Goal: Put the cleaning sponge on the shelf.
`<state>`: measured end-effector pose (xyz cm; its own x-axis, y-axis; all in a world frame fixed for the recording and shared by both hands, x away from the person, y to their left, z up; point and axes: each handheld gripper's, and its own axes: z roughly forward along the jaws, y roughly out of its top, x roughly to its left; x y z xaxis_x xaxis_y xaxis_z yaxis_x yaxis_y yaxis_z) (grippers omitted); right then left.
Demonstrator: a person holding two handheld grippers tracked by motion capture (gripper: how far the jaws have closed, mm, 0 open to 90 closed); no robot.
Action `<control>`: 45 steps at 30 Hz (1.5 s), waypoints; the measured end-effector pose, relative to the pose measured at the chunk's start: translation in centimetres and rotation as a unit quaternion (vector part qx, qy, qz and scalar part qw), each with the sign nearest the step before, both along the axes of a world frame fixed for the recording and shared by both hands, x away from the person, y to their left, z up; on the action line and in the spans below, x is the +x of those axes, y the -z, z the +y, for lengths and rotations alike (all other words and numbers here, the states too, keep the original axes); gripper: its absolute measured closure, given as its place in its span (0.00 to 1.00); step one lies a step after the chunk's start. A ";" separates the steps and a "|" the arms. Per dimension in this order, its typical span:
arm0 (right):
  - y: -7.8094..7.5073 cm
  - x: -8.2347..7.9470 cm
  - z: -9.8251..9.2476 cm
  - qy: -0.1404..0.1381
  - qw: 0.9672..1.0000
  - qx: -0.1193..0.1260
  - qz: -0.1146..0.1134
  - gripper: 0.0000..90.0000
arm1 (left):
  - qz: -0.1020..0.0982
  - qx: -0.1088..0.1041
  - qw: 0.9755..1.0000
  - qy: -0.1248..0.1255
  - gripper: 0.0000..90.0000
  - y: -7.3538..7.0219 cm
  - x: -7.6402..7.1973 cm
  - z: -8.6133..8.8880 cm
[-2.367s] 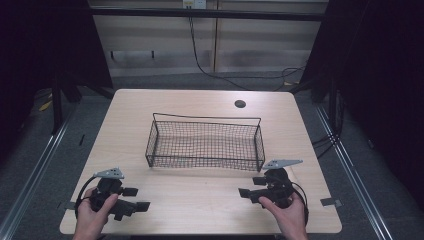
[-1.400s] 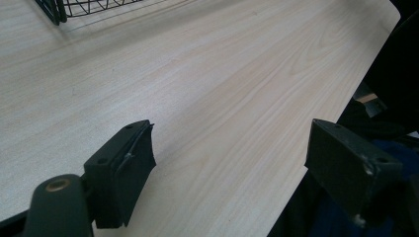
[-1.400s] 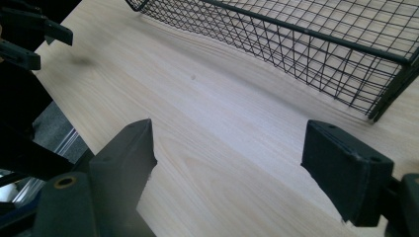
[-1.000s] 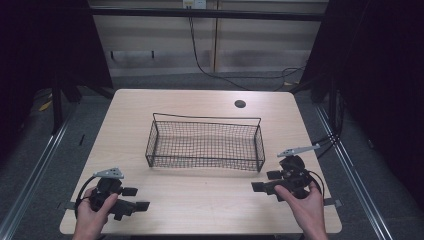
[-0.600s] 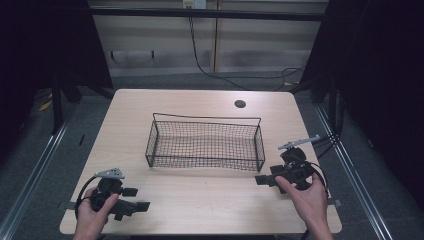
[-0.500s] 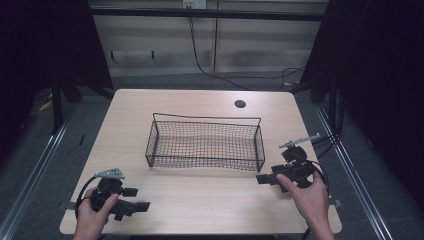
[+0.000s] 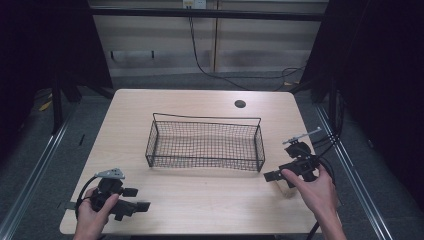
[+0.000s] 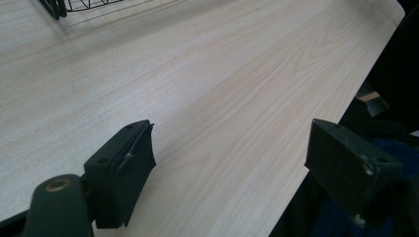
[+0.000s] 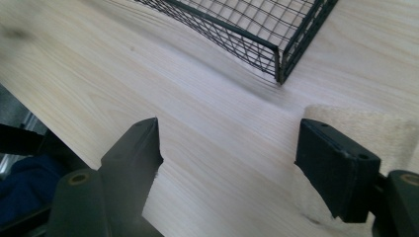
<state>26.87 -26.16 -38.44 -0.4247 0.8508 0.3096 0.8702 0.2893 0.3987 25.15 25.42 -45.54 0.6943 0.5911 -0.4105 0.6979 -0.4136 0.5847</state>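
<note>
A black wire basket (image 7: 205, 146) stands empty at the middle of the pale wooden table (image 7: 200, 200). My left gripper (image 7: 137, 198) rests near the front left corner, held by a hand, open over bare wood (image 8: 230, 133). My right gripper (image 7: 277, 182) sits to the right of the basket's front right corner, jaws pointing left and standing open (image 9: 230, 126). In the right gripper view the basket's corner (image 9: 276, 49) lies just ahead. A pale cream, fuzzy-looking object (image 9: 365, 126) lies on the table by the right jaw, partly hidden behind it.
A small dark round hole (image 7: 240, 104) sits in the tabletop behind the basket. Cables (image 7: 330, 142) trail off the table's right edge. The table's front edge runs close under the left gripper, with dark cloth (image 8: 346, 217) below it.
My right gripper has moved rightward and a little farther away, from the front of the table to beside the basket's right end. The left gripper has stayed put.
</note>
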 end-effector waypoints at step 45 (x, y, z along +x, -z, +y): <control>3.4 3.7 -3.3 0.018 0.984 -0.115 0.134 0.26 | 0.004 -0.001 1.000 0.002 0.20 0.0 0.0 0.0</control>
